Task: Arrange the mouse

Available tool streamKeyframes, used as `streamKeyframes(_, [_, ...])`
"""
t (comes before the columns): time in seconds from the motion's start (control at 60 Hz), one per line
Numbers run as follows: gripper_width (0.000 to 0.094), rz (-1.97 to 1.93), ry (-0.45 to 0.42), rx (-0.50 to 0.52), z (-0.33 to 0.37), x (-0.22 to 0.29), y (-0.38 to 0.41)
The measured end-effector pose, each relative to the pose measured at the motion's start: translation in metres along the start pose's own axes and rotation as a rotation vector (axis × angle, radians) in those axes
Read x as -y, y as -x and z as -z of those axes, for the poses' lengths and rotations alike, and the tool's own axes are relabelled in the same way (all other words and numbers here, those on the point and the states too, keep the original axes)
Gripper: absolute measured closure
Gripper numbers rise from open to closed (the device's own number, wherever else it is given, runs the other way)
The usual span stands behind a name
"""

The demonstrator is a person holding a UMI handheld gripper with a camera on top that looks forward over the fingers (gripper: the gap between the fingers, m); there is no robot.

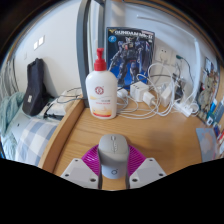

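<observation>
A light grey computer mouse (113, 155) sits lengthwise between my two fingers, its tail end towards the camera. My gripper (113, 165) is shut on it, with the magenta pads (90, 160) pressing against both of its sides. The mouse is over the near part of the wooden desk (155, 135); I cannot tell whether it rests on the desk or is held just above it.
A white bottle with a red cap and orange label (100, 92) stands just beyond the mouse. Behind it are a Gundam box (130, 48) and a power strip with tangled cables (152, 95). A black bag (37, 88) lies off the desk's left edge.
</observation>
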State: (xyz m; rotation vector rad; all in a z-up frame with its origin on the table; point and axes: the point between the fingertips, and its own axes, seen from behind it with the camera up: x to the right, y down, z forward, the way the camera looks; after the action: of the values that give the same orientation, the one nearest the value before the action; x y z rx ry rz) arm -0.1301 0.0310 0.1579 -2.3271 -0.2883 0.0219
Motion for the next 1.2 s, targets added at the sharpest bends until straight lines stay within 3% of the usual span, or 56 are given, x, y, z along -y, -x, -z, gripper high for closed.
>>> streamKeyframes(0.083, [0.0626, 0.019, -0.041, 0.018, 0.041, 0.036, -0.023])
streamKeyframes(0.333, [0.0625, 0.041, -0.306, -0.082, 0.166, 0.198, -0.149])
streamKeyframes(0.517, [0.0627, 0.029, -0.387, -0.151, 0.221, 0.215, -0.287])
streamKeyframes(0.667, [0.0629, 0.022, -0.309, -0.227, 0.212, 0.174, -0.386])
streamKeyframes(0.833, [0.0629, -0.023, -0.127, -0.248, 0.156, 0.087, -0.459])
streamKeyframes(0.983, [0.0628, -0.098, 0.013, -0.201, 0.097, 0.017, -0.468])
streamKeyframes(1.15, [0.0618, -0.099, 0.089, -0.149, 0.063, -0.025, -0.465])
streamKeyframes(1.2, [0.0592, -0.116, 0.064, -0.151, 0.06, -0.021, -0.464])
